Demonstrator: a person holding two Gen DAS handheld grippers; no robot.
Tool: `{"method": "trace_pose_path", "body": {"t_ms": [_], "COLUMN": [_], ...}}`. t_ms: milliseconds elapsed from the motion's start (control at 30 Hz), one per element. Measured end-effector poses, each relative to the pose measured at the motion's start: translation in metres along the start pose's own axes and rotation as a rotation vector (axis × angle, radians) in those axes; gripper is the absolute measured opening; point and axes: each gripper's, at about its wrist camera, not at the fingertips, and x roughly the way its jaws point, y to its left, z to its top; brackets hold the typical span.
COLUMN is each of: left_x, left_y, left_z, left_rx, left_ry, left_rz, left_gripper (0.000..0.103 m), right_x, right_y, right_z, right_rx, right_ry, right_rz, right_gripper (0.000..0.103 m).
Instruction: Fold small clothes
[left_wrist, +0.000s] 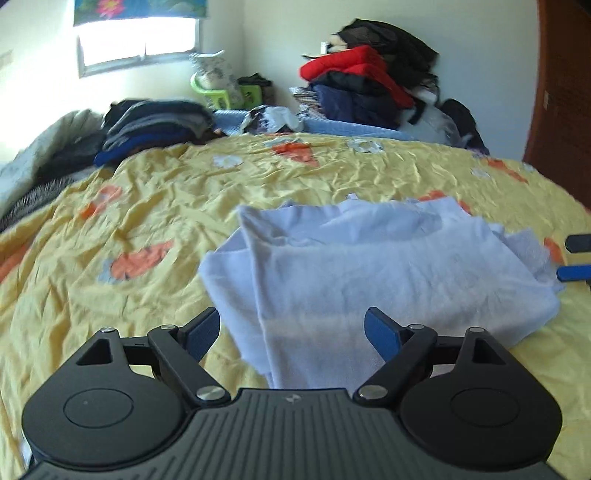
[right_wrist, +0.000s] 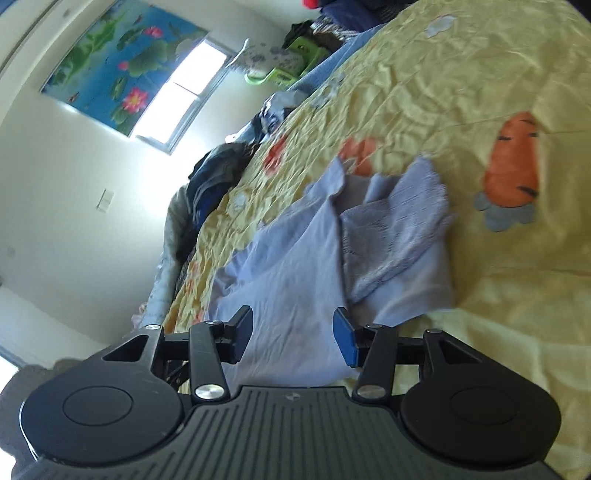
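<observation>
A pale lavender garment lies partly folded on the yellow carrot-print bedspread, its top layer doubled over and its right edge frayed. My left gripper hovers over the garment's near edge, jaws wide and open, pads touching nothing. In the left wrist view my right gripper shows only its blue tips, at the garment's right edge. In the right wrist view the garment stretches ahead with a ribbed flap folded on top. My right gripper is open above its near end, with cloth seen between the pads but not pinched.
A stack of dark folded clothes sits at the bed's far left. A heap with a red jacket stands at the far side beside a green stool. A brown door is at right. Bare bedspread surrounds the garment.
</observation>
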Motion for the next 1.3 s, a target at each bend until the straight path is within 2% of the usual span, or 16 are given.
{"method": "trace_pose_path", "body": {"t_ms": [100,200,300,333,433,567,700,900,933,1000,1300], "left_x": [0.007,0.014,0.024,0.026,0.023,0.015,0.009,0.013,0.013,0.014,0.005], "left_y": [0.001,-0.003,-0.007,-0.006,0.001,0.004,0.003,0.002,0.002,0.003,0.010], "left_z": [-0.004,-0.010,-0.018,-0.022,-0.027,-0.024,-0.022,-0.026,-0.027,-0.027,-0.029], "left_rx": [-0.043,-0.046,-0.037,-0.047,-0.102,-0.134,-0.128,-0.135,-0.137,-0.139,-0.171], "left_ry": [0.044,0.070,0.121,0.131,0.133,0.153,0.157,0.174,0.174,0.175,0.180], "left_rz": [0.032,0.030,0.050,0.048,0.036,0.055,0.087,0.106,0.105,0.102,0.087], "left_gripper": [0.086,0.086,0.086,0.086,0.089,0.089,0.089,0.089,0.089,0.089,0.091], "right_x": [0.004,0.026,0.048,0.051,0.045,0.024,0.015,0.040,0.044,0.053,0.020], "right_y": [0.001,0.006,0.003,-0.001,-0.005,-0.003,0.000,0.008,0.007,0.002,-0.005], "right_z": [0.001,-0.002,-0.011,-0.015,-0.022,-0.023,-0.026,-0.036,-0.037,-0.041,-0.042], "right_rx": [0.025,0.023,-0.003,-0.002,0.013,0.062,0.083,0.039,0.035,0.029,0.101], "right_ry": [-0.007,0.039,0.097,0.110,0.096,0.056,0.028,0.073,0.083,0.111,0.066], "right_rz": [0.034,0.040,-0.051,-0.076,-0.055,0.017,0.046,0.012,-0.008,-0.053,0.001], "right_gripper": [0.049,0.052,0.055,0.050,0.053,0.052,0.052,0.052,0.057,0.051,0.060]}}
